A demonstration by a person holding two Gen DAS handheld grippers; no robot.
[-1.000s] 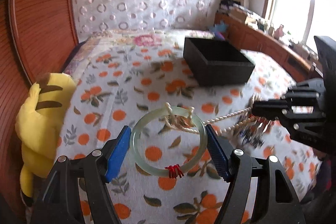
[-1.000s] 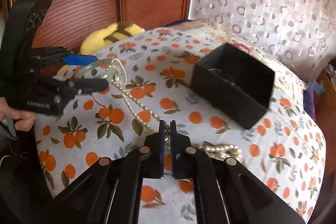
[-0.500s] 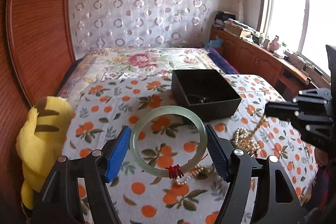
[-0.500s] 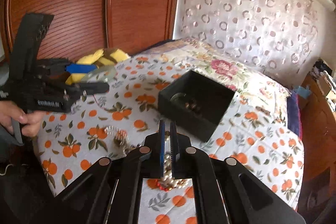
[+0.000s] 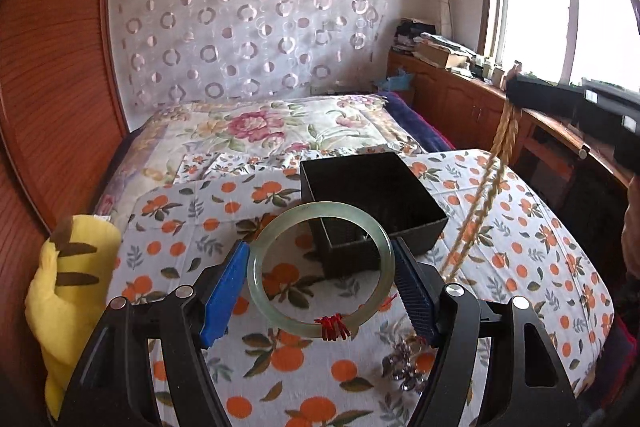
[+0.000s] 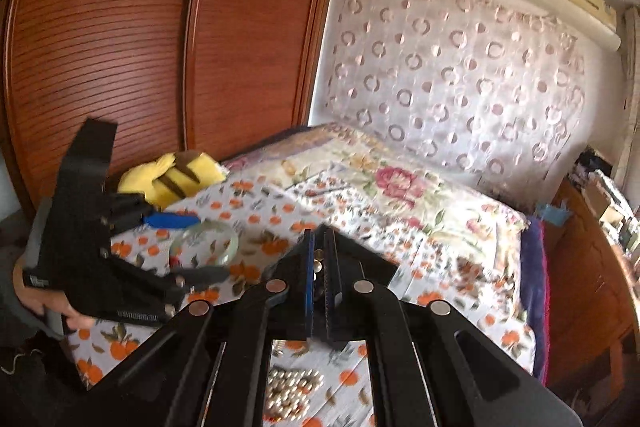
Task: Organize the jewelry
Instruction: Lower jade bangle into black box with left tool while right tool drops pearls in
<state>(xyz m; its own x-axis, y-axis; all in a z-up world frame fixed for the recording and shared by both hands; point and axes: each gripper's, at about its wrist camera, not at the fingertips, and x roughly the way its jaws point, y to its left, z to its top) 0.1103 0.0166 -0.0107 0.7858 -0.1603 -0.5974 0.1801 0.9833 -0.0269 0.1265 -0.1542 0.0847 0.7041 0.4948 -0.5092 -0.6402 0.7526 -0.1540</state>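
Note:
A pale green jade bangle with a red thread knot is held above the orange-print bedspread, my left gripper shut on it with a blue pad on each side. In the right wrist view the same bangle shows in the left gripper at the left. My right gripper is shut on a pearl necklace. Its strand hangs from the right gripper at the upper right, and the end lies heaped on the bed. An open black box stands just beyond the bangle.
A small purple bead piece lies on the bedspread near my left gripper's right finger. A yellow plush toy sits at the bed's left edge against the wooden wardrobe. A low wooden cabinet runs under the window on the right.
Both grippers have risen. The necklace, looped at the bangle a second ago, has come away from it, and the right gripper has lifted its strand high off the bed.

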